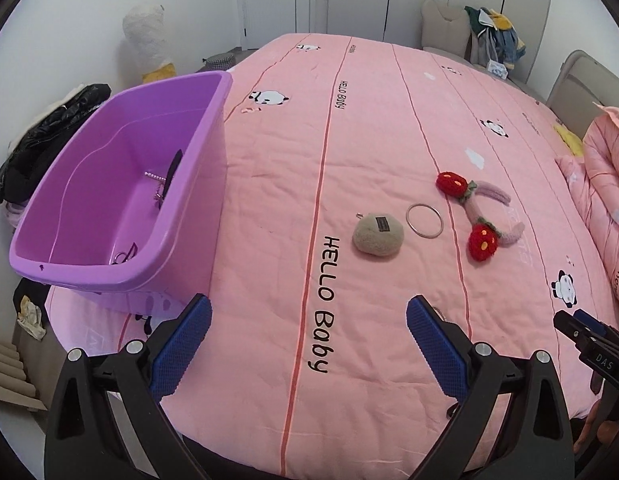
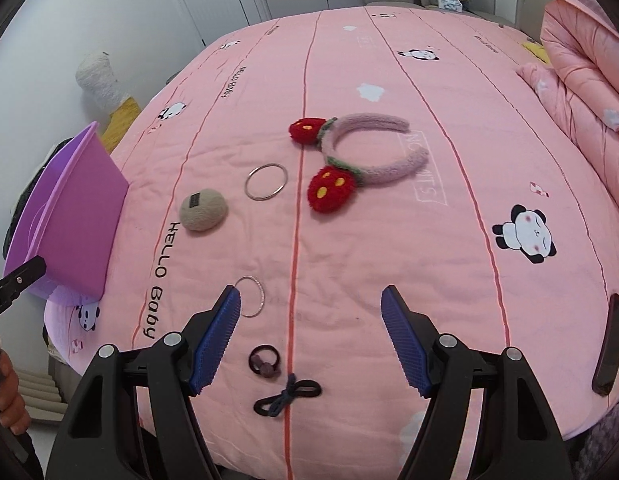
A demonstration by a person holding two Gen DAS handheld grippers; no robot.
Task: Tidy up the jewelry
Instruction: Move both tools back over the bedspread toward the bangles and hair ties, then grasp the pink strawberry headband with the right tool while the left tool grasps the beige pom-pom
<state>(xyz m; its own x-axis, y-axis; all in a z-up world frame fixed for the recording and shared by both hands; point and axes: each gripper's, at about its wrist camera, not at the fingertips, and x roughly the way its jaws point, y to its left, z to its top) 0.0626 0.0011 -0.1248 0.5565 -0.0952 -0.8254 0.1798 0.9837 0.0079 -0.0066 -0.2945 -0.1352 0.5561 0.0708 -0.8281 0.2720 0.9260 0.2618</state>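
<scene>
A purple bin point(image 1: 189, 184) stands on the pink bed at the left, with a chain and dark items inside; it also shows in the right wrist view point(image 2: 77, 216). On the bed lie a beige plush pouch point(image 1: 377, 236) point(image 2: 203, 210), a silver bangle point(image 1: 424, 220) point(image 2: 266, 182), and a pink headband with red strawberries point(image 1: 483, 216) point(image 2: 365, 156). Nearer me lie a thin bangle point(image 2: 253, 296), a dark hair tie with a bead point(image 2: 263, 362) and a dark bow hair tie point(image 2: 287, 396). My left gripper point(image 1: 309, 320) is open and empty. My right gripper point(image 2: 311, 312) is open and empty, above the hair ties.
A folded pink quilt point(image 2: 581, 68) lies at the bed's right side. A dark phone point(image 2: 609, 356) lies at the right edge. Clothes point(image 1: 41, 140) are piled left of the bin. The bed's near edge is just below both grippers.
</scene>
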